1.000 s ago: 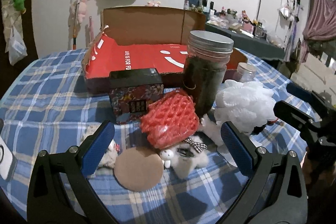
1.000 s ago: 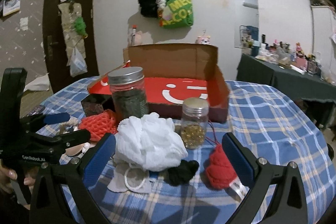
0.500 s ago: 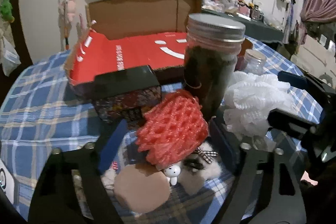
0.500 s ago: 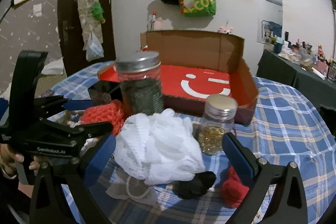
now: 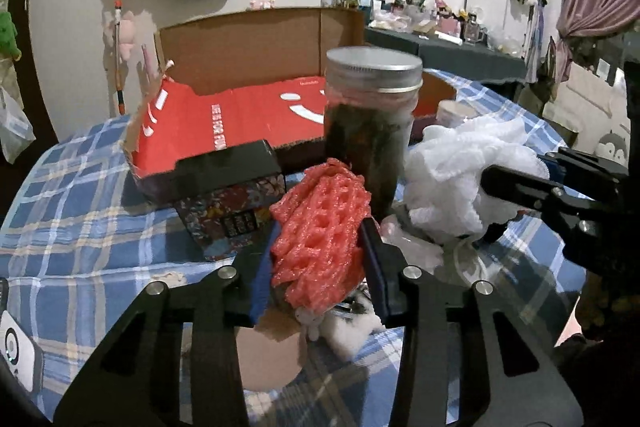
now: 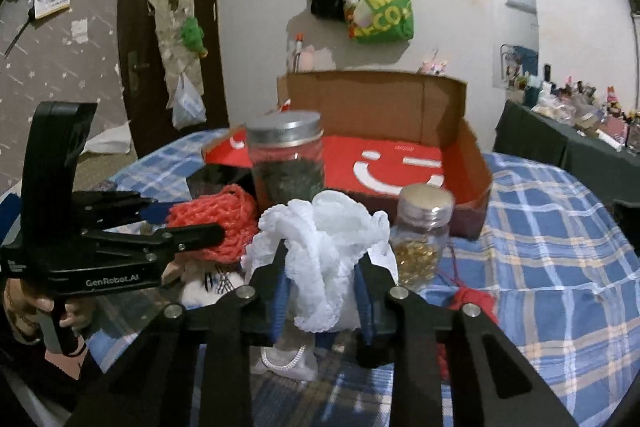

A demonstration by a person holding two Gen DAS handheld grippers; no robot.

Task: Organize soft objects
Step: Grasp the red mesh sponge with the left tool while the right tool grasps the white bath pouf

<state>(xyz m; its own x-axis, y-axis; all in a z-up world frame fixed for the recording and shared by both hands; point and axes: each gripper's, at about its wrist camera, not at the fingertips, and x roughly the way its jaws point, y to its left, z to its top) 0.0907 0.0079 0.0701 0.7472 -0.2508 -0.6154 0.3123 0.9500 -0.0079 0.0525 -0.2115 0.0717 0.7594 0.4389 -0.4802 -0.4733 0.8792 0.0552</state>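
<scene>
**Observer:** What are you holding, nearest things first?

**Operator:** I'm squeezing the left gripper (image 5: 318, 263) onto the red foam net (image 5: 320, 235). Its jaws are pressing in on both sides, and the net is standing taller than it is wide, bulging above the pads. I'm closing the right gripper (image 6: 322, 297) on the white mesh pouf (image 6: 320, 247) the same way, with the ruffles spilling out over the top.

**Observer:** Are both lifted clear?

**Operator:** I'm not able to tell from these views whether either one is off the blue plaid tablecloth (image 5: 80, 227). Under the net I'm seeing a small white plush (image 5: 348, 327) and a tan round pad (image 5: 264, 355) lying on the cloth.

**Observer:** Where are you heading?

**Operator:** I'm judging the open cardboard box (image 5: 248, 115) as the destination. It's lying straight ahead of both grippers, beyond the clutter, with its red floor open from above. The trouble is what's standing between. On the left, the tall dark jar (image 5: 372, 131) is just behind the net and the patterned box (image 5: 232, 199) sits just left of it. On the right, the small jar of gold beads (image 6: 422, 231) is just beside the pouf.

**Observer:** Which hand is better placed?

**Operator:** I'm reading them as about level, so I'm expecting to raise both over the jars before moving forward.
</scene>
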